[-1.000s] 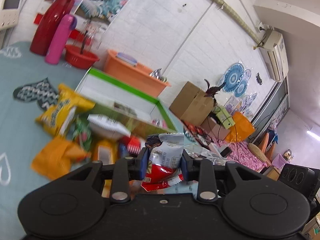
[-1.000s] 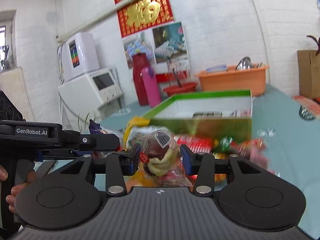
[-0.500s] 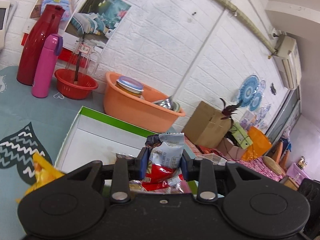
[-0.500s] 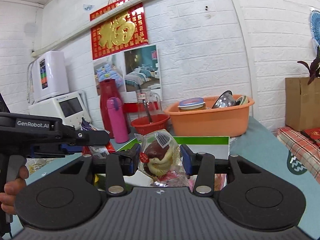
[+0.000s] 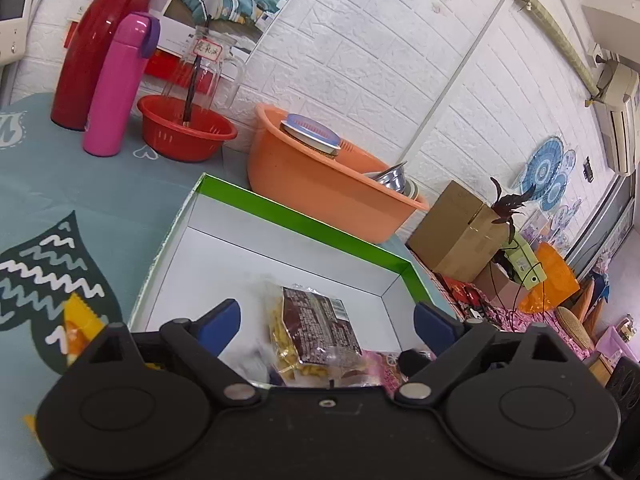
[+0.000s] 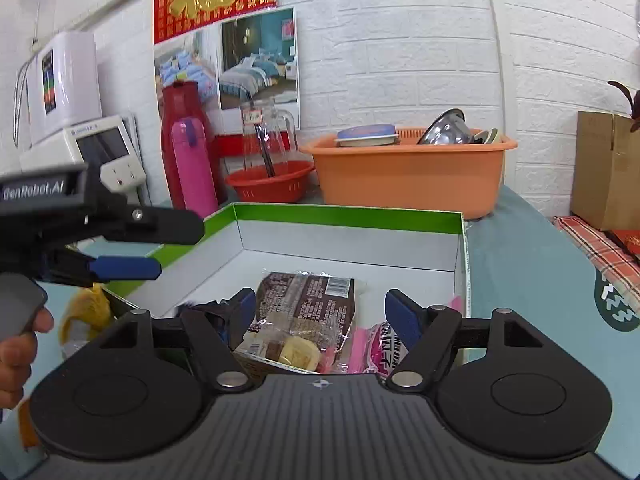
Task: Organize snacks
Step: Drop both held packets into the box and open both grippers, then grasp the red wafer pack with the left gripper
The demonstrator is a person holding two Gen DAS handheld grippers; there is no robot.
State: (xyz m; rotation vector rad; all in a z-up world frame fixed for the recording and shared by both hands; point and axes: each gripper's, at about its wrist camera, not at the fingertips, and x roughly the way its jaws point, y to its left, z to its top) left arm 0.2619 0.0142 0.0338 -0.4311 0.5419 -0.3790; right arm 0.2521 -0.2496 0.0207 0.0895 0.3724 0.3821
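Observation:
A shallow box with green rim [image 5: 304, 216] [image 6: 344, 214] and white inside lies on the teal table. In it lie a clear snack pack with a brown label [image 5: 316, 324] [image 6: 308, 312] and a pink packet [image 6: 384, 346] [image 5: 380, 364]. My left gripper [image 5: 326, 322] is open and empty over the box's near left part; it also shows from the side in the right wrist view [image 6: 124, 268]. My right gripper [image 6: 322, 312] is open and empty over the box's near edge. A yellow snack bag [image 5: 78, 326] [image 6: 86, 312] lies outside the box's left wall.
Behind the box stand an orange basin with dishes [image 5: 320, 180] [image 6: 408, 168], a red bowl with a glass jug [image 5: 186, 132] [image 6: 270, 182], a pink bottle [image 5: 116, 84] [image 6: 194, 168] and a red flask [image 5: 88, 44]. A cardboard box [image 5: 456, 232] [image 6: 608, 168] stands right.
Both grippers moved forward over the box and opened. The red-and-white packet left my left gripper and the clear snack bag left my right gripper; both are gone from between the fingers.

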